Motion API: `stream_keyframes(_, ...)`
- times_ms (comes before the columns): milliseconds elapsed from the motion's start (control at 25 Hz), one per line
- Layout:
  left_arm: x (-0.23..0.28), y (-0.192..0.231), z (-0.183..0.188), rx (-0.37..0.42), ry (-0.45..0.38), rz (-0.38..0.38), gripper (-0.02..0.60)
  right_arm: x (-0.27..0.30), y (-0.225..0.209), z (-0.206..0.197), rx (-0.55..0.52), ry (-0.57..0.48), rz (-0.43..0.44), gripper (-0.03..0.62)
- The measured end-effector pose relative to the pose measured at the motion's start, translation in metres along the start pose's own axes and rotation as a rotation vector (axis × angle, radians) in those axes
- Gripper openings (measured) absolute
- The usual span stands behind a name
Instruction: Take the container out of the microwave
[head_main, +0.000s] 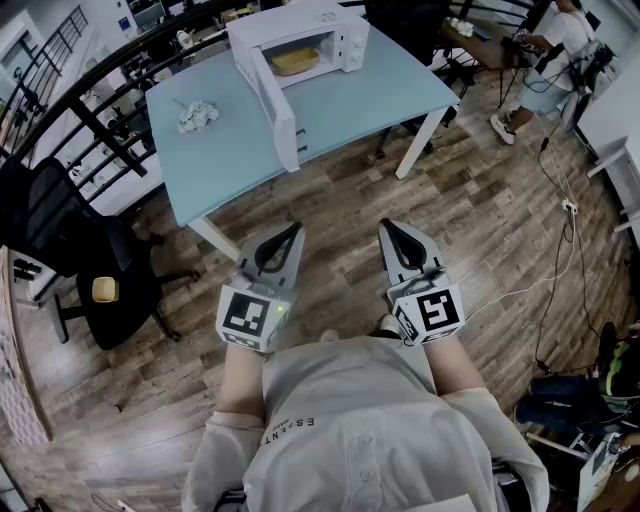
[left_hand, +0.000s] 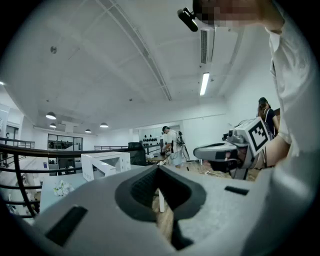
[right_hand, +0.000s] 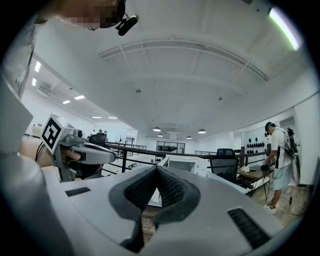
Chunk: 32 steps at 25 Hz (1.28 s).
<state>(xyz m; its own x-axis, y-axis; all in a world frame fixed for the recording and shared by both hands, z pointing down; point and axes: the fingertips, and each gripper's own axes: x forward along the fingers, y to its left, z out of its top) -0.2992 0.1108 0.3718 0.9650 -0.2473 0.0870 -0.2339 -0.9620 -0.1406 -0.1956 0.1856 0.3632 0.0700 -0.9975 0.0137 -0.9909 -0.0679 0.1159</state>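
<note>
Two grippers are held side by side just in front of the person's torso, both pointed level toward a light-blue table (head_main: 370, 100). The left gripper (head_main: 296, 230) is seen with its jaws drawn together, tip against tip, and empty. The right gripper (head_main: 386, 225) is likewise closed tip to tip and empty.

On the table a white microwave (head_main: 340, 28) is set, with its door (head_main: 276, 112) swung fully open toward the person. The yellow container (head_main: 295, 62) is seen on the floor of the microwave's cavity. It is well apart from both pairs of jaws, with the near table edge and a stretch of wooden floor (head_main: 480, 220) between.

A white crumpled clump (head_main: 198, 116) is laid on the tabletop, left of the microwave. A black office chair (head_main: 110, 295) is placed at the table's left end.

In the left gripper view the microwave (left_hand: 106, 165) is framed left of the closed jaw tips, and the right gripper (left_hand: 200, 150) is caught at the right. In the right gripper view the microwave (right_hand: 182, 164) is seen just past the tips, but the container cannot be made out there.
</note>
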Motion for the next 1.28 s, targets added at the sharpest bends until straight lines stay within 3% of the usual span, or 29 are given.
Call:
stream_keyframes(560,0.014,0.009,-0.005,-0.051,-0.003,-0.014,-0.006,0.010,-0.008,-0.008,0.024,0.011,-0.001,0.015)
stream_keyframes(800,0.023,0.013,-0.007,-0.053,-0.001,-0.008,-0.006,0.019,-0.015,-0.015,-0.006,0.043,0.039,0.018)
stream_keyframes(840,0.024,0.015,-0.008,-0.060,0.003,-0.004,-0.006,0.021,-0.018,-0.014,-0.011,0.042,0.035,0.047)
stream_keyframes(880,0.026,0.016,-0.009,-0.057,0.005,-0.002,-0.006,0.023,-0.021,-0.014,-0.016,0.040,0.033,0.131)
stream_keyframes(920,0.028,0.017,-0.010,-0.050,0.007,-0.002,-0.006,0.025,-0.024,-0.014,-0.021,0.039,0.032,0.158)
stream_keyframes(1160,0.061,0.022,-0.015,-0.044,0.025,0.009,-0.006,0.047,-0.057,-0.022,-0.004,0.029,0.039,0.158)
stream_keyframes(1280,0.082,0.030,-0.016,-0.055,0.043,0.052,-0.006,0.070,-0.080,-0.029,0.017,0.025,0.078,0.158)
